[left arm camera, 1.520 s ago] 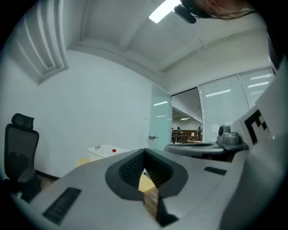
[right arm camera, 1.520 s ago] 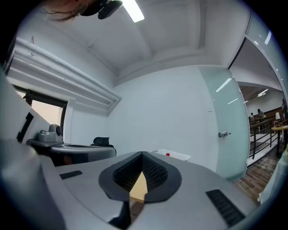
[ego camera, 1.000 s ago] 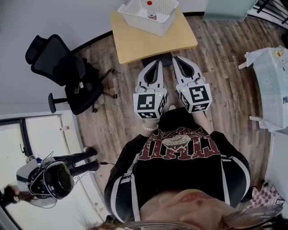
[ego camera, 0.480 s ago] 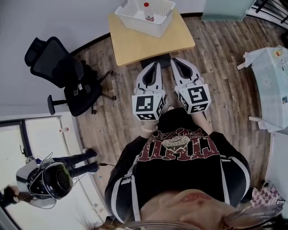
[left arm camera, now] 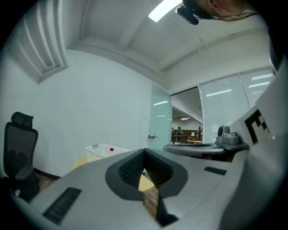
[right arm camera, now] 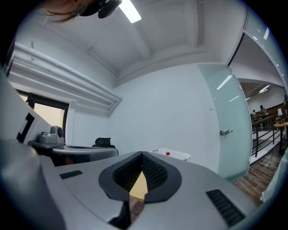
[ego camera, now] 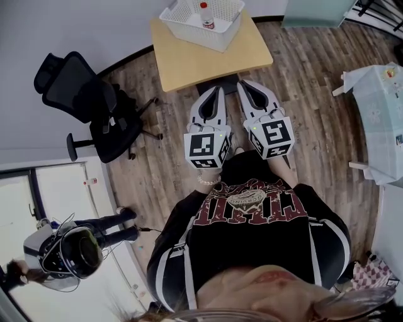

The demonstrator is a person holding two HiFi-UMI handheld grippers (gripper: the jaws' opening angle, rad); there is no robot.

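Both grippers are held side by side at waist height, pointing at a small wooden table [ego camera: 208, 56]. My left gripper [ego camera: 216, 90] is shut, its ribbed pads meeting with nothing between them [left arm camera: 144, 152]. My right gripper [ego camera: 244, 84] is shut and empty too [right arm camera: 142, 155]. On the table's far end stands a white basket [ego camera: 189, 22] holding a bottle with a red cap [ego camera: 203, 7]. The basket [left arm camera: 104, 150] and red cap [left arm camera: 111, 149] show past the left jaws. They also show past the right jaws, basket [right arm camera: 176, 155] and cap [right arm camera: 168, 154].
A black office chair [ego camera: 88, 100] stands left of the table on the wood floor. A table with a pale cover [ego camera: 381, 107] is at the right. A frosted glass door [right arm camera: 229, 130] is beyond. Another person [ego camera: 69, 248] stands at lower left.
Almost nothing. Both grippers stay shut and side by side; the table and basket drift slightly up and left in the head view.
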